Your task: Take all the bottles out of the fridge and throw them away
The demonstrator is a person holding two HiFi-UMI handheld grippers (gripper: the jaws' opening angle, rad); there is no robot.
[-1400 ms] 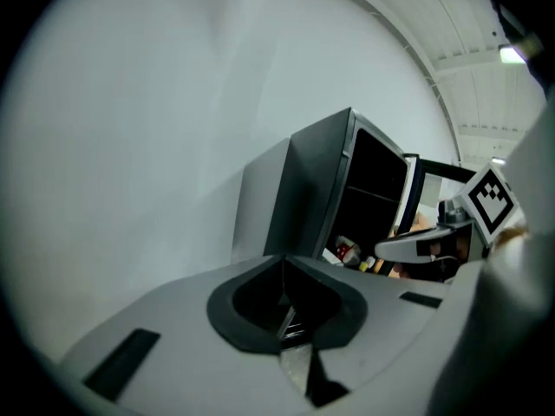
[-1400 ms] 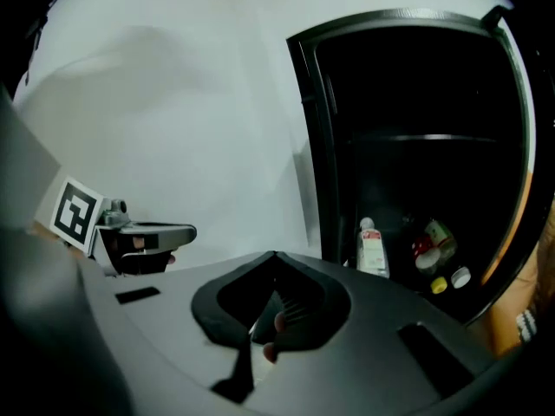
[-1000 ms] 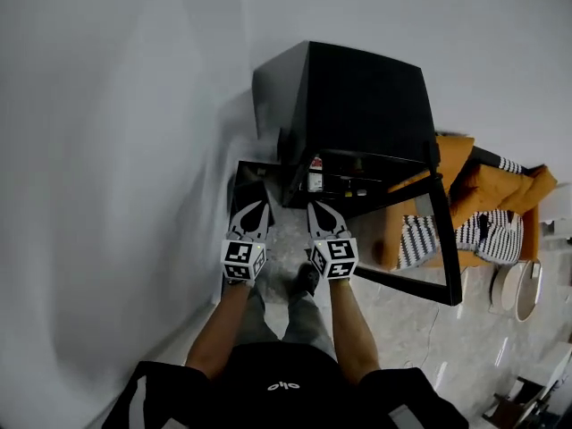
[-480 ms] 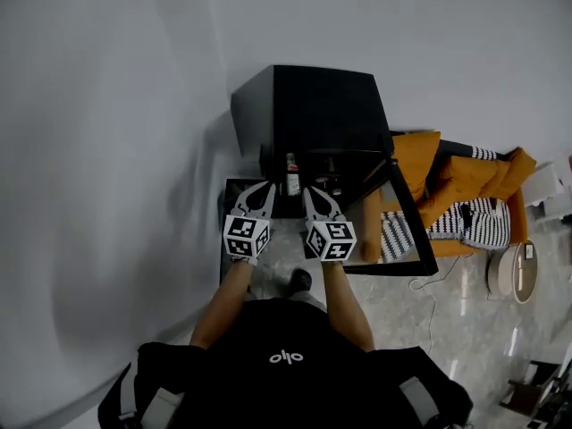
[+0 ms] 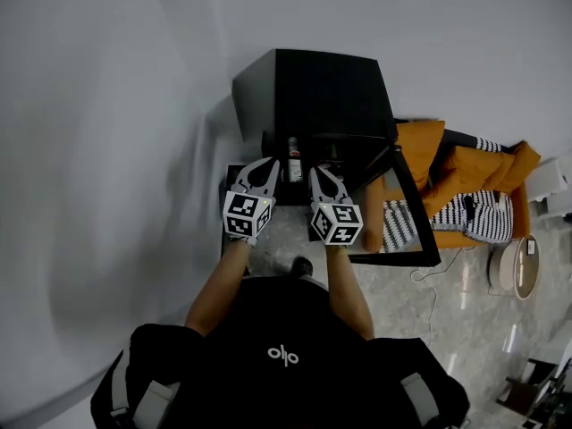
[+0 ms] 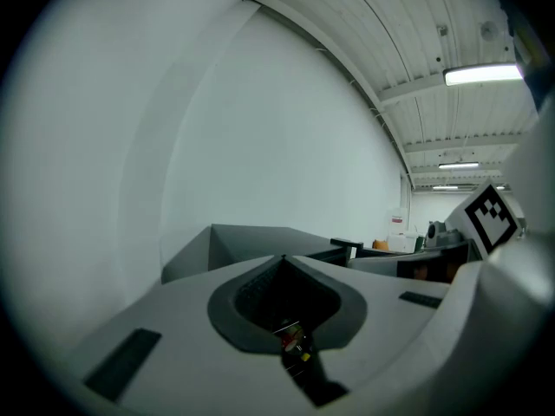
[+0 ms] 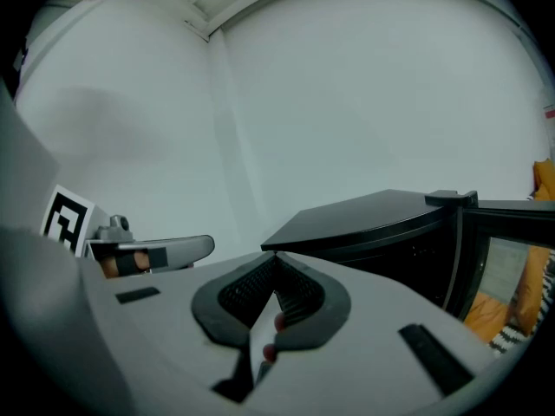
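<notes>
A black mini fridge (image 5: 326, 92) stands against the white wall with its glass door (image 5: 407, 213) swung open to the right. One bottle (image 5: 293, 170) with a red and white label stands upright just inside the opening. My left gripper (image 5: 267, 163) is in front of the fridge's left edge, shut and empty. My right gripper (image 5: 318, 172) is beside it, just right of the bottle, also shut with nothing held. Each gripper view shows its jaws meeting at the tip: the left gripper (image 6: 282, 259) and the right gripper (image 7: 276, 258), with the fridge (image 7: 381, 219) beyond.
An orange seat (image 5: 465, 181) with striped cushions (image 5: 487, 217) stands right of the open door. A round pale object (image 5: 514, 268) lies on the marble floor (image 5: 447, 311). A dark box (image 5: 229, 189) sits on the floor left of the fridge, below my left gripper.
The head view has drawn back from the fridge, which looks smaller now. Both grippers stay shut, side by side in front of the opening, slightly higher in the picture.
</notes>
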